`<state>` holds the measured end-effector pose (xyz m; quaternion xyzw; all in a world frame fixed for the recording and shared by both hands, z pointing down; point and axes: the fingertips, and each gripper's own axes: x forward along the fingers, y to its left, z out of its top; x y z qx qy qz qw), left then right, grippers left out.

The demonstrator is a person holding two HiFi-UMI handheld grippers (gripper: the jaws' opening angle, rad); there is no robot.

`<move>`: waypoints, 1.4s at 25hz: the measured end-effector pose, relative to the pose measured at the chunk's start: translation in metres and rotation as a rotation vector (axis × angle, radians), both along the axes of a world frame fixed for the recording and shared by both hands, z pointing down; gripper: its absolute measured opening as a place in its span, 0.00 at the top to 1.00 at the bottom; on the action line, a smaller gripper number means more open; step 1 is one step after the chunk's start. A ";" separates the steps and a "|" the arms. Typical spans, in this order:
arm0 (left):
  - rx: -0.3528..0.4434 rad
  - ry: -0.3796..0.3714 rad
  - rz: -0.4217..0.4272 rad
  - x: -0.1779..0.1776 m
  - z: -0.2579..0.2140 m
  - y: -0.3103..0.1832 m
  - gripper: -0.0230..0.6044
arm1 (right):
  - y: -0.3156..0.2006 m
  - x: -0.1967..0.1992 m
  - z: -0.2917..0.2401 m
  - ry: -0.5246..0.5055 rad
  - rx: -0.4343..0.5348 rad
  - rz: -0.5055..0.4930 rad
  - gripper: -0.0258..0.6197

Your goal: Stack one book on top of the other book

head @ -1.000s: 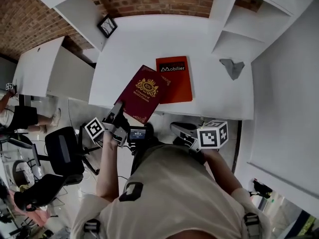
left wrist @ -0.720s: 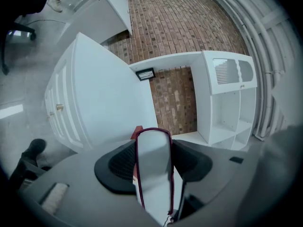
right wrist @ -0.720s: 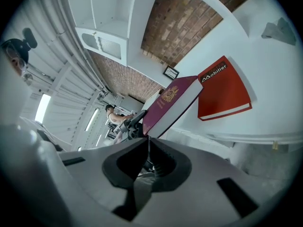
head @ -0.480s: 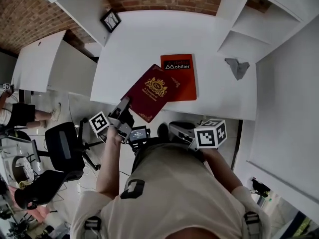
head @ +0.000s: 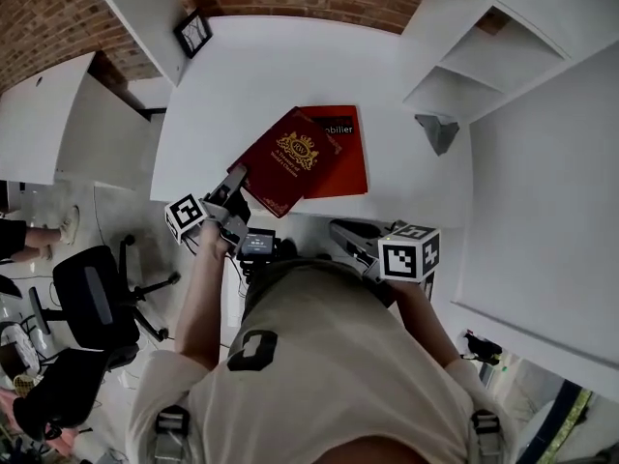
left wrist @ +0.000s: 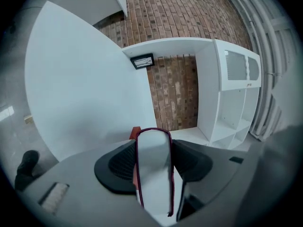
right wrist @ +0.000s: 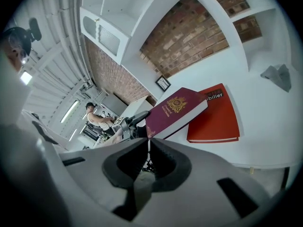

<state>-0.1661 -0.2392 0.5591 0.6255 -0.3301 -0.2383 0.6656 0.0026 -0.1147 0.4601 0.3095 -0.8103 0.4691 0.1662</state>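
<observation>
Maroon book with a gold crest is clamped at its near corner between the jaws of the left gripper in the head view. From the jaws it reaches forward and to the right, over the left part of the red book, which lies flat on the white surface. The right gripper hangs off the surface's near edge, its jaws pointing toward both books and well short of them. A grey folded thing lies beyond and to the right of those jaws, and a picture frame stands far ahead of the left jaws. In the left gripper view the jaws stand partly apart, both pads pressed on the maroon book, whose pale page edge fills the gap between them. A sliver of the red book shows just beyond the left jaw, with the brick wall and a white shelving unit far ahead. In the right gripper view the jaws are closed together with nothing between them. Ahead of them the maroon book is tilted, its near end lifted in the left gripper and its far end over the red book. Whether the two books touch cannot be told.
</observation>
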 end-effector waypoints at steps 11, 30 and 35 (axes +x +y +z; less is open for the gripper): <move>0.010 -0.049 0.000 -0.005 0.021 -0.018 0.62 | 0.000 -0.006 0.006 0.087 -0.033 -0.013 0.94; -0.071 -0.155 -0.138 0.048 0.019 0.006 0.61 | -0.055 0.051 0.002 -0.117 -0.068 -0.233 0.94; -0.085 -0.170 -0.149 0.063 0.021 0.016 0.61 | -0.058 0.063 0.004 -0.165 -0.094 -0.258 0.94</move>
